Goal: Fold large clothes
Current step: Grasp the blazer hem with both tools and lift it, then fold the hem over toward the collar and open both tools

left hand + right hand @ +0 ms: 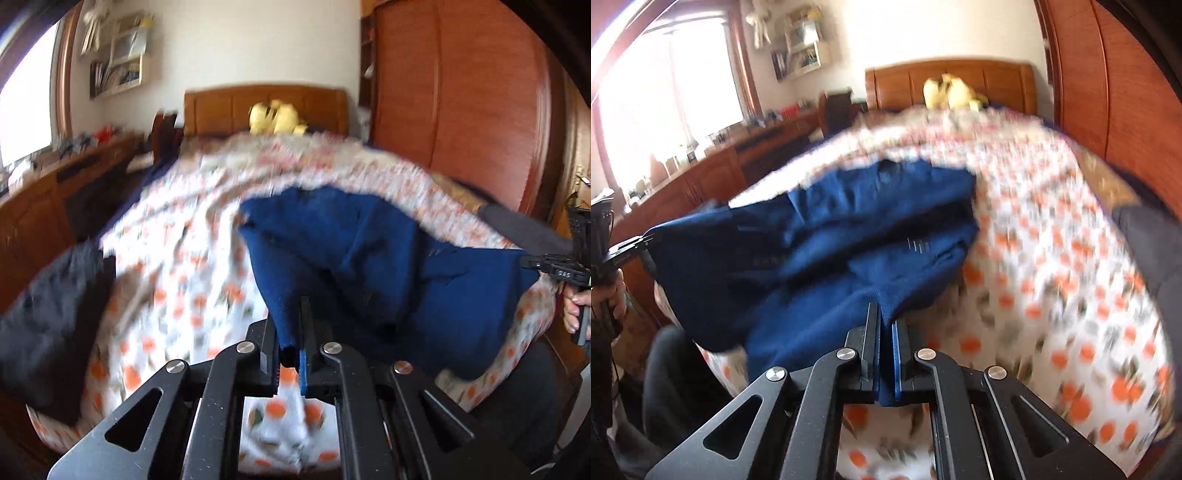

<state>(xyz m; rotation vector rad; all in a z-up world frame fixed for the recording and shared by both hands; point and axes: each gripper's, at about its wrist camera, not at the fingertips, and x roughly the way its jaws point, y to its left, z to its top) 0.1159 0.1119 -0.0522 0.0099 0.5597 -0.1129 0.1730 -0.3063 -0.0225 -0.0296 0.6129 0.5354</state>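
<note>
Navy garment [369, 258], a large dark-blue piece of clothing, hangs stretched between my two grippers above the bed [177, 258], its far part, with the collar, still lying on the orange-print bedspread toward the middle of the mattress. My left gripper [291, 354] has its jaws pinched tight on one near edge of the cloth, the fabric squeezed between the pads; my right gripper [884, 354] is clamped the same way on another near edge, blue cloth showing in the narrow slit between its jaws. Both pictures are smeared by motion, so fine folds in the fabric are hard to read. A black garment [48, 325] lies at the bed's left edge, apart from the blue one. At the headboard [266, 107] sits a yellow soft toy [277, 118], well clear of the cloth. A wooden wardrobe [461, 92] stands close along the bed's right side, and a low wooden cabinet [713, 177] runs under the window on the left, its top crowded with small items I cannot make out. A wall shelf [801, 48] holds books and papers. Open bedspread lies beyond and to the right of the garment.
</note>
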